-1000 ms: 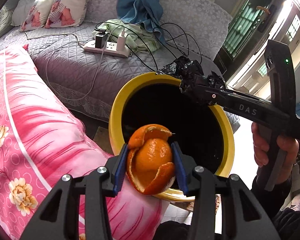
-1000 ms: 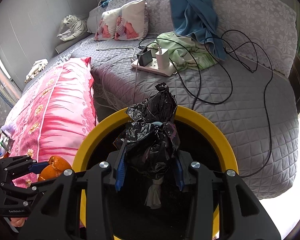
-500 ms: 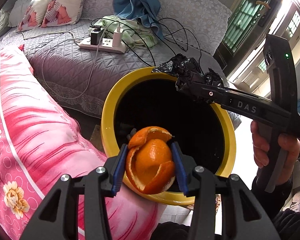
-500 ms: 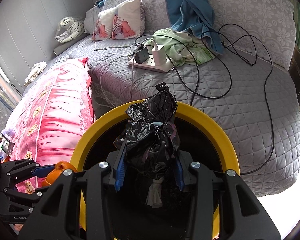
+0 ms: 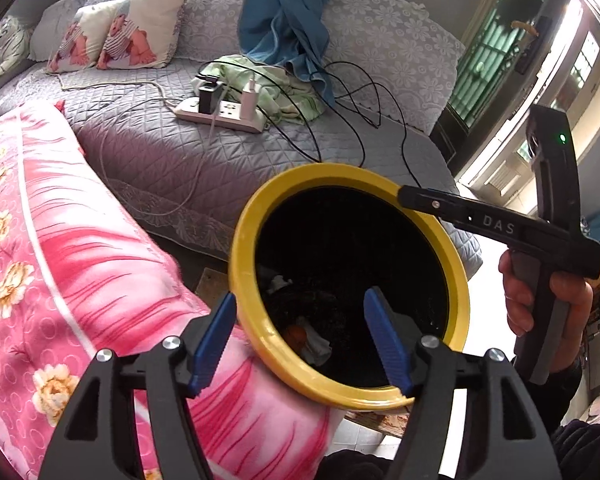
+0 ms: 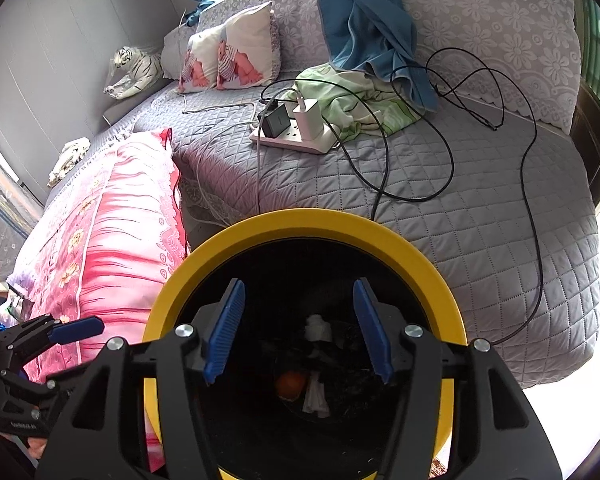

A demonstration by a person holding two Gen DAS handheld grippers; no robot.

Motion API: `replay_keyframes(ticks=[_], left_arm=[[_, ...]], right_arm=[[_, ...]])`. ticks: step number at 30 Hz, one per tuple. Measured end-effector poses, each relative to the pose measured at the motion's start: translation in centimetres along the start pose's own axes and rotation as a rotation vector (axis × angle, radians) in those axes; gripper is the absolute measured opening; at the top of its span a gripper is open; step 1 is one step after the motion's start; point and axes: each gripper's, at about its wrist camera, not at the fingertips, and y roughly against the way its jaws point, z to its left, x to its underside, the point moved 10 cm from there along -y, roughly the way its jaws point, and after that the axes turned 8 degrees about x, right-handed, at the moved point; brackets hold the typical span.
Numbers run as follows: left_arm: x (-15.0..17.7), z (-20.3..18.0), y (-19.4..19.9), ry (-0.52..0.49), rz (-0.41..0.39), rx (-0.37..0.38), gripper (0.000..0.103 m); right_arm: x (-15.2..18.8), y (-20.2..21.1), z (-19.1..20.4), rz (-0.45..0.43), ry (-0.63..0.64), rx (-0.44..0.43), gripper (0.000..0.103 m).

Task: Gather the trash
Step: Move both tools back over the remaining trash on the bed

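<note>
your left claw (image 5: 304, 332) hangs over the near rim of the yellow bin (image 5: 244, 220), its blue pads (image 5: 212, 336) spread wide with nothing between them. your right claw (image 6: 298, 330) is likewise spread apart and bare, poised over the bin's dark mouth. down inside, the orange peel (image 6: 290, 385) lies at the bottom just beside a white scrap (image 6: 315, 394), with the black bag (image 6: 352, 376) a dim crumple around them. the bin stands between the pink floral quilt (image 5: 60, 260) and the grey bed (image 6: 480, 220), where a power strip (image 6: 296, 138) and black cables (image 6: 420, 152) lie.
</note>
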Motion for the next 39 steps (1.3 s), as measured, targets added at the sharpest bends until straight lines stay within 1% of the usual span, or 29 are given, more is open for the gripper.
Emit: replay_keyframes(ticks=[4,8,9,11,16,18,22,26,30,33,35,39], left_arm=[[-0.2,1.8,2.3,0.032,-0.036,-0.021,0.063],[-0.1,4.2,5.7,0.07,-0.073,-0.058,0.065],[0.0,4.9,6.6,0.078,-0.084,-0.074,0.067],[0.4,6.3,8.9,0.092,-0.118,-0.111,0.079],[2.0,9.4,14.3,0.132,-0.188,-0.165,0.085],[3.0,10.8,16.9,0.149,-0.223,-0.202,0.088],[5.7,13.7,22.1,0.197,-0.291,-0.276,0.09],[9.2,16.3,27.4,0.259,-0.36,-0.353,0.091],[13.1,17.8,31.5,0.297,-0.405,-0.421,0.092],[16.3,18.8,34.0,0.311,-0.418,-0.483,0.092],[18.6,19.6,35.0,0.33,-0.412,-0.519,0.092],[22.3,20.7,36.1,0.384,-0.416,-0.52,0.092]], right_arm=[[-0.4,0.6,1.3,-0.018,0.019,-0.028,0.054],[-0.9,0.9,4.4,-0.031,0.062,-0.087,0.056],[-0.9,0.8,5.3,-0.033,0.078,-0.101,0.06],[-0.8,0.7,7.6,-0.029,0.111,-0.139,0.061],[-0.1,0.2,14.5,-0.006,0.211,-0.244,0.066],[0.4,0.2,17.6,0.006,0.259,-0.287,0.068],[1.7,0.9,23.6,0.024,0.356,-0.38,0.074],[3.4,2.3,30.1,0.024,0.466,-0.47,0.075],[5.9,4.1,36.1,0.03,0.581,-0.567,0.076],[8.3,5.6,40.1,0.026,0.683,-0.617,0.076],[10.2,6.5,42.3,0.026,0.756,-0.643,0.076],[13.4,8.0,45.6,0.026,0.878,-0.675,0.076]])
